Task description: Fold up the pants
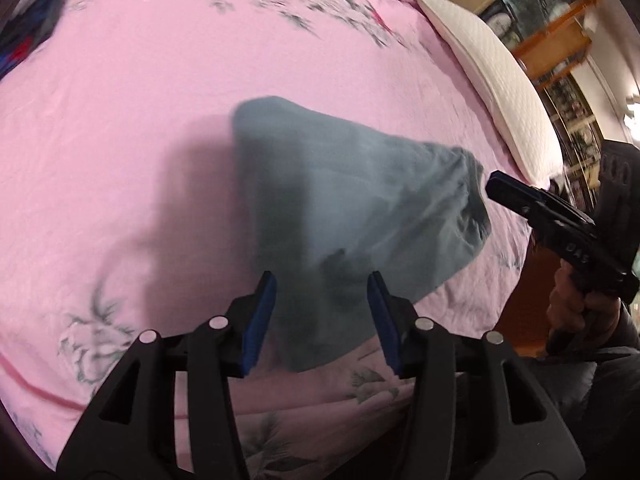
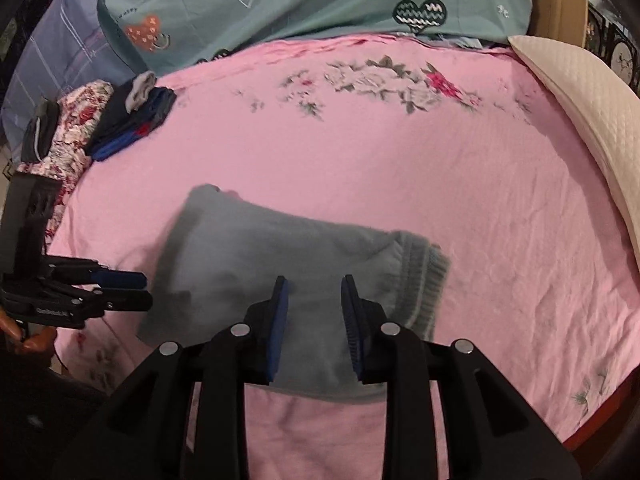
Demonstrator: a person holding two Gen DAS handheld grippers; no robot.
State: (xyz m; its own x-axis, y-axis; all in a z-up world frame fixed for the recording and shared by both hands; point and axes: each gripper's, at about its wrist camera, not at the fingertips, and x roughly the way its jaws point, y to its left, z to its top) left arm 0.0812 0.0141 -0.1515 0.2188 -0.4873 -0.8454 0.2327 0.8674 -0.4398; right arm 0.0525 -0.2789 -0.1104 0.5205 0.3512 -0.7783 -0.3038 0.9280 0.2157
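The grey-blue pants (image 1: 352, 200) lie folded into a compact bundle on the pink flowered sheet (image 1: 120, 120). In the left wrist view my left gripper (image 1: 321, 280) hovers over the bundle's near end. It is open, and its blue pads (image 1: 260, 316) are clear of the cloth. My right gripper (image 1: 494, 188) reaches in from the right, by the ribbed waistband. In the right wrist view the pants (image 2: 280, 248) lie below my right gripper (image 2: 315, 284), which is open with nothing pinched. The left gripper (image 2: 140, 290) points in from the left edge.
A white quilted pillow (image 2: 592, 128) lies along the bed's right side. A teal quilt with hearts (image 2: 280, 0) is bunched at the far end. Folded dark clothes (image 2: 128, 120) and a floral garment (image 2: 76, 132) sit at the far left. Shelving (image 1: 560, 40) stands beyond the bed.
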